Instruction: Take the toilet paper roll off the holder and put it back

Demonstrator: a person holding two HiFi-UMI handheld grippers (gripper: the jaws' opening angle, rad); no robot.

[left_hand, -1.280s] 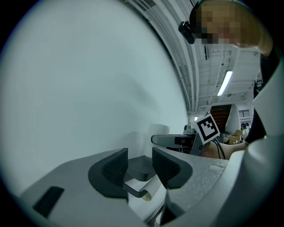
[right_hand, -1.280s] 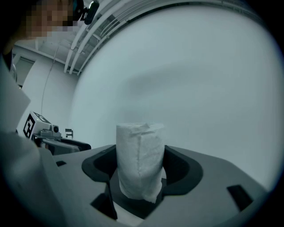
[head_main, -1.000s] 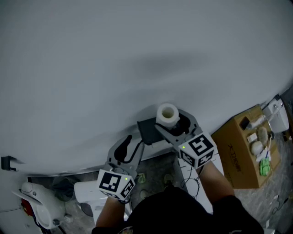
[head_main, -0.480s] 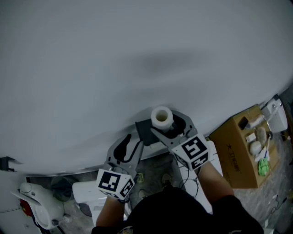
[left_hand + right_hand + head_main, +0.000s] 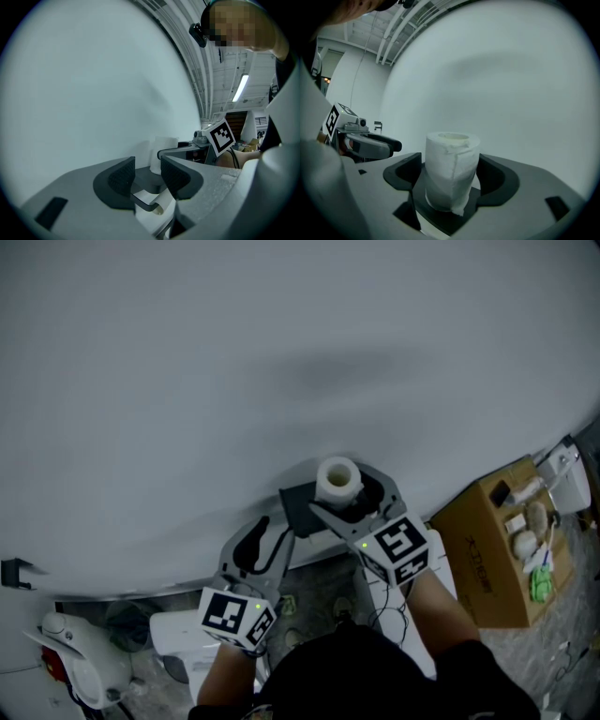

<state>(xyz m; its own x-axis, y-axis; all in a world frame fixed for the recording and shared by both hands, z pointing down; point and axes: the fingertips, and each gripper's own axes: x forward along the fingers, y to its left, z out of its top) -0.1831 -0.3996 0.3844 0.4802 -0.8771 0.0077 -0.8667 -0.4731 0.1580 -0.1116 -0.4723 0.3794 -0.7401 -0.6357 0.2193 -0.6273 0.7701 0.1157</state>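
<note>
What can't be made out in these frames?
Right gripper view: the roll covers the middle of the holder, so any peg under it is hidden.
Left gripper view: a jaw of the left hand-held gripper covers part of the roll.
Head view: the things in the cardboard box are too small to name.
Head view: the person, in dark clothing, blocks whatever lies beneath.

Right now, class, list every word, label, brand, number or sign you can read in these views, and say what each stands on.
Cardboard box: dark print on its side, too small and blurred to read.
Green packet in the box: any print is too small to tell.
Marker cubes: black-and-white square patterns only, no letters or numbers.
Toilet paper roll: no print.
Nothing else readable.
</note>
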